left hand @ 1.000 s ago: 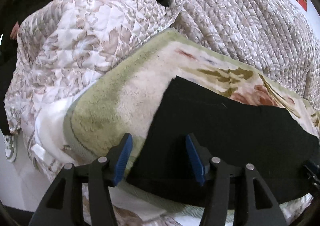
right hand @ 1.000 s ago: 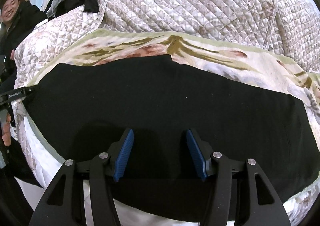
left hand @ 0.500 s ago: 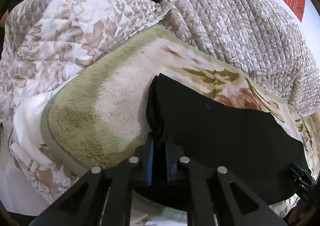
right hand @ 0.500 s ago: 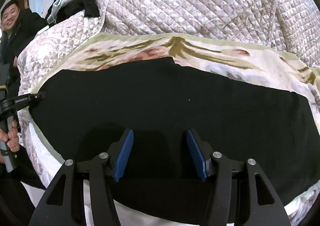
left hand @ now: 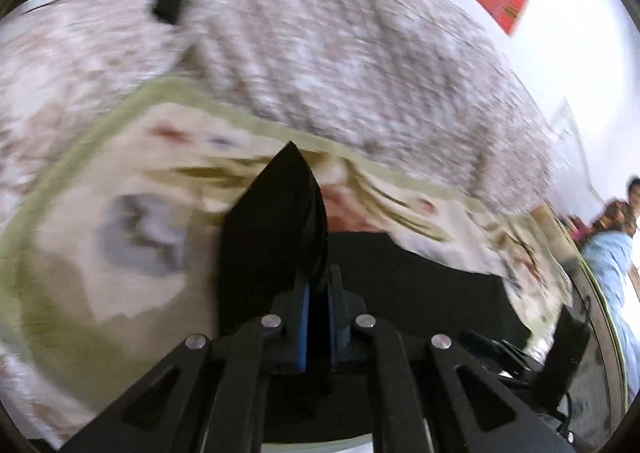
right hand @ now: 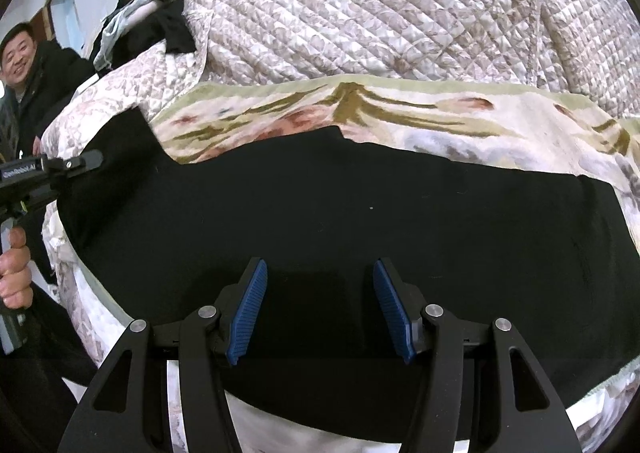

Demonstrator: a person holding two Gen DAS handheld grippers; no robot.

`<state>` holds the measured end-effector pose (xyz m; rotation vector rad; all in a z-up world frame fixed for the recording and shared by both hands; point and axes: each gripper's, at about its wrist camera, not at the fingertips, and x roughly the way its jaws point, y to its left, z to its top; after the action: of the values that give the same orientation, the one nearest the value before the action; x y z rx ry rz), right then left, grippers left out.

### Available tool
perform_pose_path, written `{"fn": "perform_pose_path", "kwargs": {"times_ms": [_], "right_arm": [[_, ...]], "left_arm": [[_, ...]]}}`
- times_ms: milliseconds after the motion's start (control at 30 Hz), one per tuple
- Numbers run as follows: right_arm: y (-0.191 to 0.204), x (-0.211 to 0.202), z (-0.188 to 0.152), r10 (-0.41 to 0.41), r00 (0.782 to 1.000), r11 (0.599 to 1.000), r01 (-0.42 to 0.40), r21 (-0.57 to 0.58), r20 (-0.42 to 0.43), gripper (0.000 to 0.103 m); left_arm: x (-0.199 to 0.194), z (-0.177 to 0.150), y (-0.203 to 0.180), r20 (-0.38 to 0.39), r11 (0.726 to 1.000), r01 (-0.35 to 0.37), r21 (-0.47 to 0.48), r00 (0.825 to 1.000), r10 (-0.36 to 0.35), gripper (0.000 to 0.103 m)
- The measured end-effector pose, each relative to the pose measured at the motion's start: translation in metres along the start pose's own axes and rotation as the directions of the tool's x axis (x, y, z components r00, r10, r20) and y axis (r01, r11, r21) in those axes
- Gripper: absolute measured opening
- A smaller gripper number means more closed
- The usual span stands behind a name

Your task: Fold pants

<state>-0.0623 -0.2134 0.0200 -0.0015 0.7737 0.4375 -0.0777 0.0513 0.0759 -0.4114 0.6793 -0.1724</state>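
The black pants (right hand: 360, 221) lie spread across a floral fleece blanket (right hand: 460, 117) on a bed. My left gripper (left hand: 318, 293) is shut on the left end of the pants (left hand: 276, 225) and holds it lifted, so a black flap stands up above the blanket (left hand: 100, 253). The left wrist view is blurred. In the right wrist view the left gripper (right hand: 80, 165) shows at the far left with the raised black cloth. My right gripper (right hand: 320, 301) is open, its blue pads (right hand: 248, 313) just over the near edge of the pants, holding nothing.
A quilted beige bedspread (right hand: 400, 13) is heaped behind the blanket. Dark clothes (right hand: 172, 25) are piled at the back left. A smiling man in black (right hand: 28, 73) stands at the left. Another person (left hand: 612, 249) is at the right of the left wrist view.
My left gripper has closed on the pants' left end and lifted it up and toward the right. My right gripper has stayed open in place.
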Motion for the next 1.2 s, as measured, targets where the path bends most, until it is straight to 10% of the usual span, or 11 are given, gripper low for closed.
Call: {"fn": "perform_pose_path", "kwargs": {"times_ms": [400, 567, 733, 900, 1200], "right_arm": [[-0.049, -0.017, 0.005, -0.116, 0.993, 0.983, 0.114, 0.142, 0.007, 0.056], [-0.06, -0.018, 0.006, -0.09, 0.996, 0.977, 0.087, 0.193, 0.01, 0.056], [-0.056, -0.015, 0.007, -0.003, 1.0, 0.974, -0.003, 0.225, 0.026, 0.056], [-0.044, 0.0, 0.011, 0.149, 0.989, 0.958, -0.144, 0.249, 0.0, 0.056], [-0.032, 0.042, 0.028, 0.232, 0.971, 0.941, -0.207, 0.269, -0.064, 0.056]], "left_arm": [[0.101, -0.055, -0.088, -0.269, 0.98, 0.18, 0.085, 0.951, -0.152, 0.008], [0.094, -0.057, -0.089, -0.286, 0.967, 0.245, 0.068, 0.933, -0.217, 0.009], [0.059, -0.04, -0.084, -0.236, 0.943, 0.327, 0.068, 0.923, -0.303, 0.031], [0.044, -0.01, -0.046, -0.126, 0.986, 0.121, 0.111, 0.986, -0.107, 0.037], [0.055, -0.005, 0.015, -0.112, 0.999, -0.047, 0.026, 0.992, 0.05, 0.037]]}}
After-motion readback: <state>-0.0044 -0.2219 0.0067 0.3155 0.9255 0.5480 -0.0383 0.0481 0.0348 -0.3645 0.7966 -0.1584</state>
